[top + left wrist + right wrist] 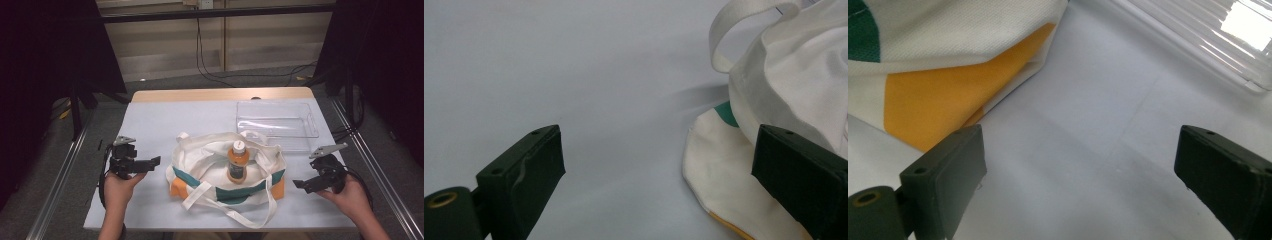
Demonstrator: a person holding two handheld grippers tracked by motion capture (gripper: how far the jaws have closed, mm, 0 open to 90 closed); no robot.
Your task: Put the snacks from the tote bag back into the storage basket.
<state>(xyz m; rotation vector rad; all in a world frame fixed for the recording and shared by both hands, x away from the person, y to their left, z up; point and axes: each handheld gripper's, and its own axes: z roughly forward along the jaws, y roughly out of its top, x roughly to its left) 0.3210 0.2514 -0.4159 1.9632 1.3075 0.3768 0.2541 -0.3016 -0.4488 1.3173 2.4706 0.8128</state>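
Both grippers spread, empty: left gripper (156, 161), right gripper (297, 184) flank bag (210, 172). Bottle (237, 162) seemingly upright inside; tugging cloth could topple it.

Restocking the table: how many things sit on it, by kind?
Tote bag: 1
Orange bottle standing in the bag: 1
Clear plastic tray: 1
Total: 3
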